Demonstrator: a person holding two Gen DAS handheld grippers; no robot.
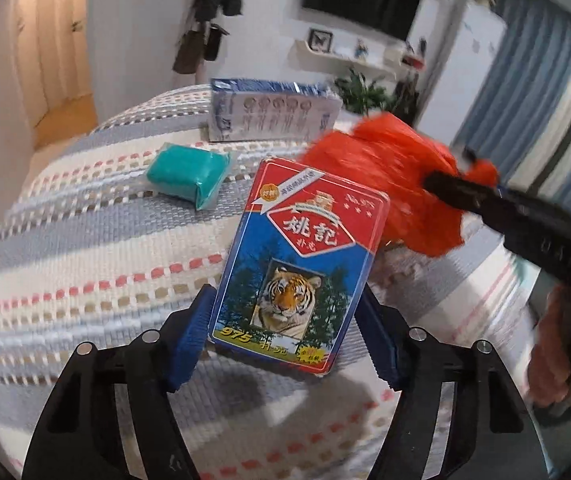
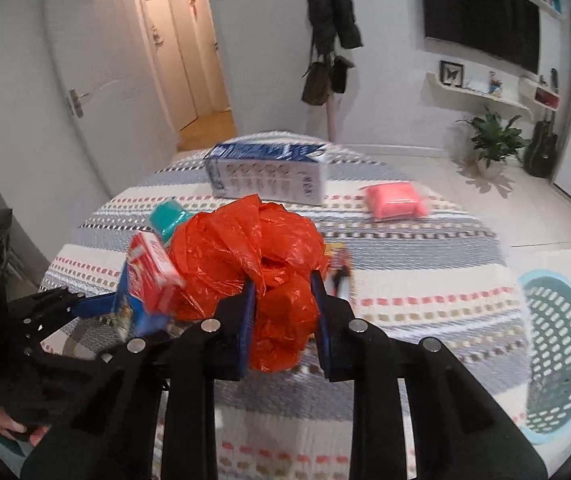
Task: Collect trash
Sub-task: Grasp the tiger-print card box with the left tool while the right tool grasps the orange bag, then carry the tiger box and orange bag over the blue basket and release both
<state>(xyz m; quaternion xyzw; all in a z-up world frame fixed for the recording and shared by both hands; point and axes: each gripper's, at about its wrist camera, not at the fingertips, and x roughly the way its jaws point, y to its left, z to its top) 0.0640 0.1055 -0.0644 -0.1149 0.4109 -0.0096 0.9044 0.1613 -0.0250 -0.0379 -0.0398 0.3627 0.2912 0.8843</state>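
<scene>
My left gripper (image 1: 285,312) is shut on a red and blue playing-card box with a tiger picture (image 1: 297,264) and holds it above the table. The box also shows in the right wrist view (image 2: 147,284), blurred, at the left. My right gripper (image 2: 283,292) is shut on a crumpled orange plastic bag (image 2: 253,252), lifted over the table. The bag also shows in the left wrist view (image 1: 385,184), to the right of the card box, with the right gripper's fingers (image 1: 457,188) clamped on it.
A striped tablecloth (image 2: 405,248) covers the round table. On it lie a blue and white carton (image 2: 265,176), a teal packet (image 1: 187,174), a pink packet (image 2: 395,200) and a small colourful item (image 2: 339,264) behind the bag. A teal perforated basket (image 2: 557,352) stands on the right.
</scene>
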